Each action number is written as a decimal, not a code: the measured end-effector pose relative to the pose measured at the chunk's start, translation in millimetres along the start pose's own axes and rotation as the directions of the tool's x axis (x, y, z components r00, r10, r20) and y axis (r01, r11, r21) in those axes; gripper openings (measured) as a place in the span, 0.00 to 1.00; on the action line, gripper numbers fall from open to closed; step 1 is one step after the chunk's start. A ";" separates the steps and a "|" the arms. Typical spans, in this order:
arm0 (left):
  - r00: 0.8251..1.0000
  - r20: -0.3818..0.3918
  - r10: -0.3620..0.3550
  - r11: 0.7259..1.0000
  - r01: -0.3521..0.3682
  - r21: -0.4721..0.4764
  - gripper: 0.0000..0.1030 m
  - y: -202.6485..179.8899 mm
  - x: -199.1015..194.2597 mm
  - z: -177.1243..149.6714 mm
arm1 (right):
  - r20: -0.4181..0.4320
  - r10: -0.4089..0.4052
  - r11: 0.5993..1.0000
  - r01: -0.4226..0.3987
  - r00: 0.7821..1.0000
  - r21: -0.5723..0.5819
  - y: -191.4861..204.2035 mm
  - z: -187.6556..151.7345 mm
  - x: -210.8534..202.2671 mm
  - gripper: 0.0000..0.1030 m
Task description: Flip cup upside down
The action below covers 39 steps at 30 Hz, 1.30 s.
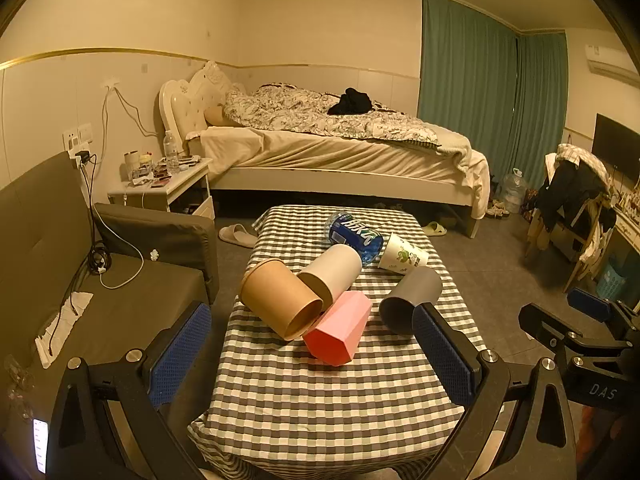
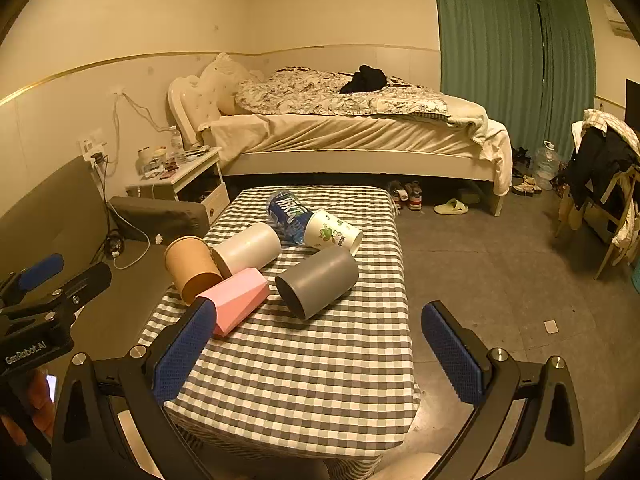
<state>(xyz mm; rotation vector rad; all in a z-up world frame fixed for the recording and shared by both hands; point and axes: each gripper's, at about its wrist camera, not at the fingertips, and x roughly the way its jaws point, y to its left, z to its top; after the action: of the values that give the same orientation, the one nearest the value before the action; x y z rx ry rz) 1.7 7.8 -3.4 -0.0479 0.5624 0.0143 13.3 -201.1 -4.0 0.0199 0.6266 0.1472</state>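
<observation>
Several cups lie on their sides on the checkered table (image 1: 328,392): a brown paper cup (image 1: 280,300), a white cup (image 1: 332,274), a pink faceted cup (image 1: 340,328), a grey cup (image 1: 412,292) and a printed paper cup (image 1: 402,256). In the right wrist view the grey cup (image 2: 318,282) lies nearest the middle, the pink cup (image 2: 236,300) left of it. My left gripper (image 1: 312,354) is open and empty, held above the table's near half. My right gripper (image 2: 318,354) is open and empty, short of the grey cup; it also shows in the left wrist view (image 1: 576,320) at the right.
A blue-labelled water bottle (image 1: 354,236) lies on the table behind the cups. A dark sofa (image 1: 80,280) stands left of the table, a nightstand (image 1: 168,188) and a bed (image 1: 340,148) behind, a chair with clothes (image 1: 576,204) at right.
</observation>
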 end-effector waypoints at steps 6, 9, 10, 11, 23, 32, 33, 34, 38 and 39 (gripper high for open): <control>1.000 0.001 0.000 1.000 0.000 0.000 1.00 0.2 -0.1 -0.2 | 0.000 0.001 1.000 -0.001 1.000 0.001 0.2 0.0 -0.8 1.00; 1.000 0.001 0.000 1.000 0.000 -0.002 1.00 1.3 -0.9 -0.3 | 0.001 0.001 1.000 -0.001 1.000 0.001 0.6 -0.3 -1.1 1.00; 1.000 0.001 0.001 1.000 -0.001 -0.002 1.00 0.9 -0.7 -0.3 | 0.000 0.002 1.000 -0.002 1.000 0.002 0.3 -0.2 -1.2 1.00; 1.000 0.000 0.002 1.000 -0.002 -0.001 1.00 1.4 -0.8 -0.3 | 0.000 0.001 1.000 -0.001 1.000 0.002 0.4 -0.2 -1.3 1.00; 1.000 0.002 0.005 1.000 -0.005 -0.004 1.00 3.8 -1.6 -0.1 | -0.004 0.007 1.000 -0.007 1.000 -0.002 3.5 1.7 -1.3 1.00; 1.000 0.001 0.001 1.000 -0.001 -0.005 1.00 4.0 -1.5 -0.4 | -0.009 0.014 1.000 -0.014 1.000 -0.006 3.3 3.6 0.0 1.00; 1.000 0.001 0.001 1.000 -0.001 -0.005 1.00 4.0 -1.4 -0.4 | -0.009 0.015 1.000 -0.015 1.000 -0.006 3.4 3.4 0.0 1.00; 1.000 0.001 0.002 1.000 -0.002 -0.005 1.00 3.0 -1.1 -0.3 | -0.010 0.016 1.000 -0.016 1.000 -0.007 3.3 3.5 0.2 1.00; 1.000 -0.001 0.001 1.000 -0.001 -0.006 1.00 4.7 -1.2 -0.3 | -0.016 0.018 1.000 -0.019 1.000 -0.007 4.6 2.3 2.1 1.00; 1.000 0.000 0.001 1.000 -0.001 -0.006 1.00 4.4 -1.0 -0.4 | -0.019 0.021 1.000 -0.021 1.000 -0.008 5.0 2.3 2.4 1.00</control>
<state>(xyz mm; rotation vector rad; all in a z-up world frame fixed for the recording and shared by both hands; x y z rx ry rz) 0.5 12.2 -3.4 -0.0532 0.5627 0.0164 15.9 -195.7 -3.2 0.0174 0.6445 0.1700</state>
